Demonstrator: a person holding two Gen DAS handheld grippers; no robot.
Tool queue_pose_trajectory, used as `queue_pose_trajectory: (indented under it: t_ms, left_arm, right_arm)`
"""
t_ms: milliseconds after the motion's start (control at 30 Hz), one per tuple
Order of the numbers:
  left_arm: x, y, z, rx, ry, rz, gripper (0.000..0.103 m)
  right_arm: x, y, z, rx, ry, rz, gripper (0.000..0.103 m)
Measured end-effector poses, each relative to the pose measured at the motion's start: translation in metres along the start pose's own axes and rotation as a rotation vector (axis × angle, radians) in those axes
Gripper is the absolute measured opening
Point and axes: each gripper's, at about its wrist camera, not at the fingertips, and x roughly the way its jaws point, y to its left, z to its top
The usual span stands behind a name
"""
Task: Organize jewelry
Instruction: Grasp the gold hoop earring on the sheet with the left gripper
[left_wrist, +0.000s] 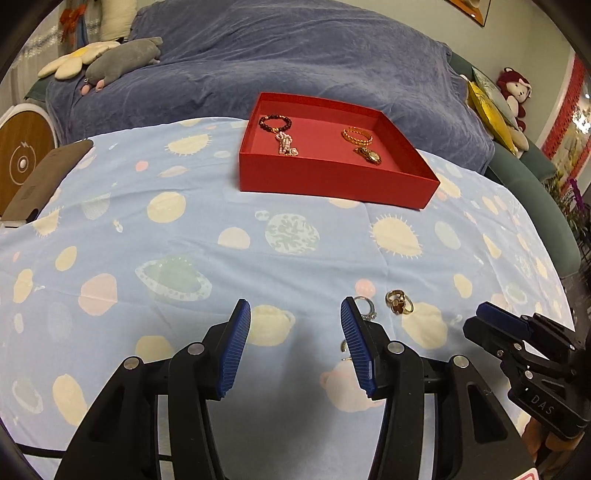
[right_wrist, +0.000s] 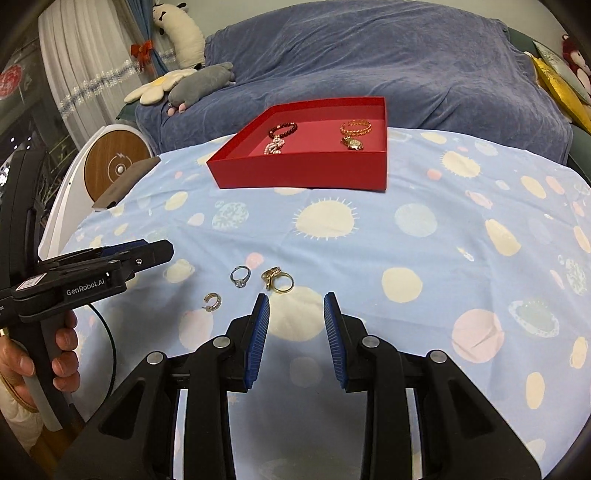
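On the near cloth (right_wrist: 369, 251), short of the far red tray (right_wrist: 295, 173), lie silver ring (right_wrist: 240, 277), gold rings (right_wrist: 277, 281) and earring (right_wrist: 212, 302): light, hard, slippery, best pinched across the band; left gripper (left_wrist: 295, 310) and right gripper (right_wrist: 296, 303) both gape empty.

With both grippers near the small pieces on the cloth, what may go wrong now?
1. The silver ring and the gold rings lie flat on loose cloth; the fingers may pinch fabric or flick a ring away.
2. The small hoop earring sits close to the left gripper, half hidden behind a finger in the left wrist view, so it may be knocked.
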Motion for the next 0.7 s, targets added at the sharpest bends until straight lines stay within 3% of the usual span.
queue_pose_trajectory:
  t_ms: [300,367,700]
  left_arm:
    - [0.013,-0.013,-0.013,0.052,0.046,-0.055,0.050]
    - [0.017,-0.021,-0.018,0.074,0.052,-0.052,0.055]
    - [0.035,-0.038,-0.023,0.105,0.085,-0.059,0.053]
  right_arm:
    - [0.013,0.004,0.004,0.004,0.021,0.020,0.030]
    - [0.014,0.002,0.004,0.004,0.024,0.018,0.030]
    - [0.014,-0.001,0.001,0.011,0.028,0.013,0.030]
